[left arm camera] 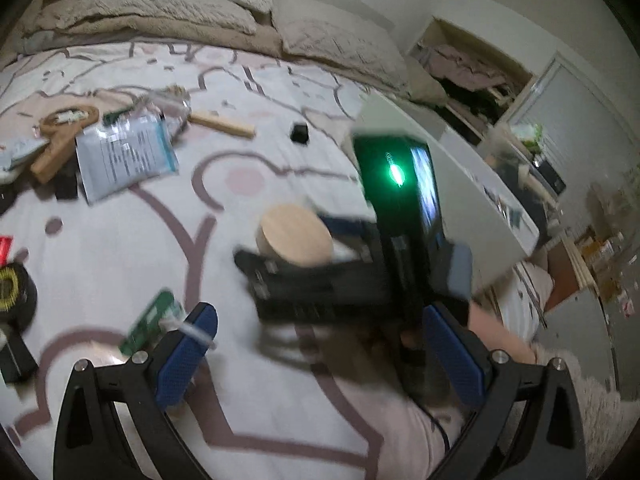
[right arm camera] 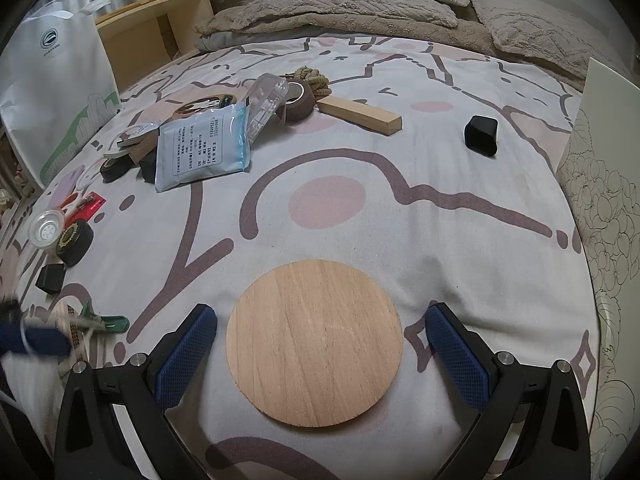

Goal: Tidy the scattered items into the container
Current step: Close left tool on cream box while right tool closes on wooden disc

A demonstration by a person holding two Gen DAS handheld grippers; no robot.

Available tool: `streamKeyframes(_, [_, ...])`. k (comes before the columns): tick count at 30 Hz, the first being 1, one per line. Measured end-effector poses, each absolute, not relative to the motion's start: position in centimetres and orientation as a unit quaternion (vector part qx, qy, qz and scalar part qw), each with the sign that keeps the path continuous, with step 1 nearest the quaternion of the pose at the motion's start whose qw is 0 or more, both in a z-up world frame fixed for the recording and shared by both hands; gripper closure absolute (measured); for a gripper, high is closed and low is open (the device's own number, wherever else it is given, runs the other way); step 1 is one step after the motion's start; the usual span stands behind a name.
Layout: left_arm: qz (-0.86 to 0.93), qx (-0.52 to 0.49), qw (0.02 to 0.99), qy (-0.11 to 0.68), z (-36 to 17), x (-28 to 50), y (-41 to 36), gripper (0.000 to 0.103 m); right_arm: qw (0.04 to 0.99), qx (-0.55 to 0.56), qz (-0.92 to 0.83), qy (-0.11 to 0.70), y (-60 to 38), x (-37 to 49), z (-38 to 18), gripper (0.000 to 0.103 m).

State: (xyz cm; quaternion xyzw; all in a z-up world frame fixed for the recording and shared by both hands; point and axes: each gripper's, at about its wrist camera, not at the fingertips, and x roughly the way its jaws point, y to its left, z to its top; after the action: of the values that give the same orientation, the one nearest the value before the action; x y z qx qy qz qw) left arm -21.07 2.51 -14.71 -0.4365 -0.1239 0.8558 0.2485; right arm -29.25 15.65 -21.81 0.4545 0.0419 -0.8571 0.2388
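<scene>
Right wrist view showed our right gripper (right arm camera: 320, 344) spread wide around a round wooden disc (right arm camera: 314, 342) lying on the bed (right arm camera: 460, 240). Our left gripper (left arm camera: 316, 340) also hung open, holding nothing.

The left wrist view is smeared with motion blur: the right gripper (left arm camera: 352, 256) crossing its middle is a dark streak, so whether its fingers are parted cannot be read there, and it hides part of the wooden disc (left arm camera: 296, 238). The print on the blue-and-white packet (left arm camera: 124, 156) at ten o'clock is unreadable. In the right wrist view a blurred blue shape (right arm camera: 36, 340) at nine o'clock is cut by the edge, and the white bag (right arm camera: 52, 92) at ten o'clock runs out of frame.
</scene>
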Motion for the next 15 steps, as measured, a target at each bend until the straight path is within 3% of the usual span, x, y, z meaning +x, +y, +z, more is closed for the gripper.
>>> streamKeyframes(12, [0.842, -0.481, 0.179, -0.169, -16.3, -22.5, -2.4, 0.000, 0.239, 0.453, -0.858, 0.043, 15.6, -29.1, -21.6, 0.000])
streamKeyframes(15, [0.847, -0.484, 0.162, -0.145, -16.1, -21.4, -2.6, 0.000, 0.239, 0.453, -0.858, 0.043, 15.6, -29.1, -21.6, 0.000])
